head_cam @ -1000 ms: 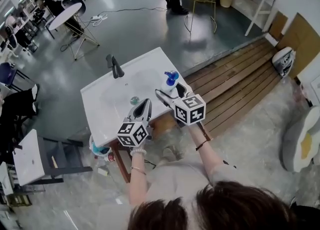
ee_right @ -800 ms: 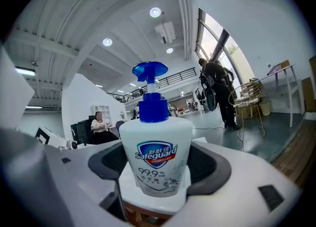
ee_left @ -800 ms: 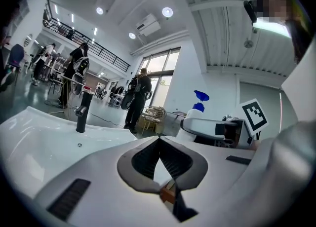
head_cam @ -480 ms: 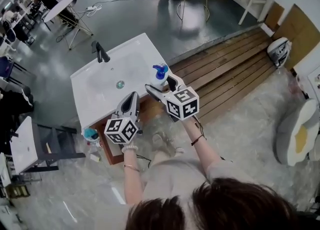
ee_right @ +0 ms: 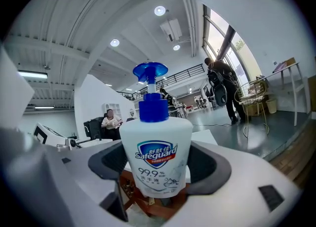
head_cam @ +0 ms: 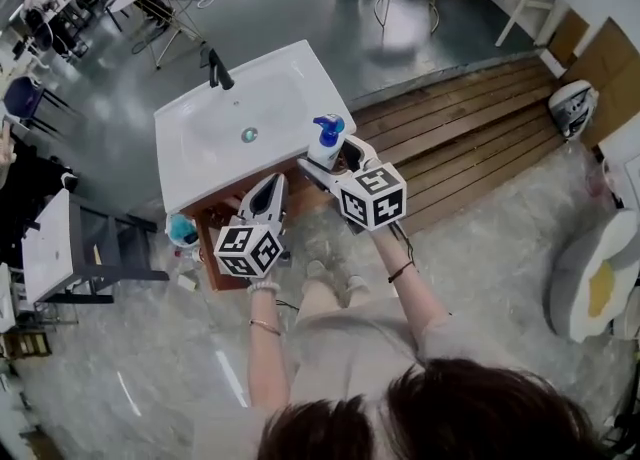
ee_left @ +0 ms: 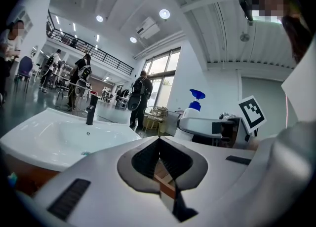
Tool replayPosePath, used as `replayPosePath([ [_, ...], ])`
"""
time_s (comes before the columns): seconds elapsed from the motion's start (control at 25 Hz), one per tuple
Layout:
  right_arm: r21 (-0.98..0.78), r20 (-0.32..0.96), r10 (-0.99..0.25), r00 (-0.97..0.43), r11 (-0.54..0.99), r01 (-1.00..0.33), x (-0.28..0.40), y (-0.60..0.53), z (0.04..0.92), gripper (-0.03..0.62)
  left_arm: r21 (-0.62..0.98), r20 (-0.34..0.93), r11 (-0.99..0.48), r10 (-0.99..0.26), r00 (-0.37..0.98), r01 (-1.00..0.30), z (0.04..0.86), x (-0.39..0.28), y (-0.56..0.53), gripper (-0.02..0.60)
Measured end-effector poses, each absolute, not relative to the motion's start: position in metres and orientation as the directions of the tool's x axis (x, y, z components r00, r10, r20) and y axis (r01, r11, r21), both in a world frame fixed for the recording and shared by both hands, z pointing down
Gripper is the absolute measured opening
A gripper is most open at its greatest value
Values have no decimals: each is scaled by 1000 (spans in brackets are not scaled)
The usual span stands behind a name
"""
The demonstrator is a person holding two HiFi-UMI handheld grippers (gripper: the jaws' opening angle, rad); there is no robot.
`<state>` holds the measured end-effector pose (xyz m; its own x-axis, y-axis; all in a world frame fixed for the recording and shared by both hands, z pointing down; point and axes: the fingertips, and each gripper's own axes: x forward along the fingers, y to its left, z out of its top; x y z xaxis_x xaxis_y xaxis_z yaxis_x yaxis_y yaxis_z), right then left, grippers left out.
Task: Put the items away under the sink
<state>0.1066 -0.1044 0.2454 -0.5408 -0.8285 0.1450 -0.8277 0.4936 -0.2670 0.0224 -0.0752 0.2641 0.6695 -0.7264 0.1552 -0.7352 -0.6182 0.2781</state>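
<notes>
A white soap bottle [head_cam: 324, 145] with a blue pump is held at the front right corner of the white sink [head_cam: 222, 148]. My right gripper [head_cam: 330, 170] is shut on it. In the right gripper view the bottle [ee_right: 155, 147] stands upright between the two jaws, its base above the wooden frame under the sink. My left gripper [head_cam: 270, 191] hovers just in front of the sink's front edge, shut with nothing in it. In the left gripper view the pads [ee_left: 148, 158] meet, and the bottle [ee_left: 192, 106] shows to the right.
A black faucet [head_cam: 214, 66] rises at the basin's far side, with the drain [head_cam: 249, 134] in the middle. Under the sink is a wooden frame [head_cam: 215, 248] with a teal item [head_cam: 182, 231] at its left. A dark stool [head_cam: 110, 248] stands left; wooden decking [head_cam: 470, 138] lies right.
My left gripper has drawn back from over the basin to its front edge. The right gripper stays shut on the soap bottle at the corner. The head view has shifted.
</notes>
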Motion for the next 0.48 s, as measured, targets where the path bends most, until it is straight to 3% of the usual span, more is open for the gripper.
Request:
replayPosePath([
  [0.48,-232,175,-832,-527,485,-843,73,-92,250,365,301,181,-644,-686,705,-704,275,-4,-63,3],
])
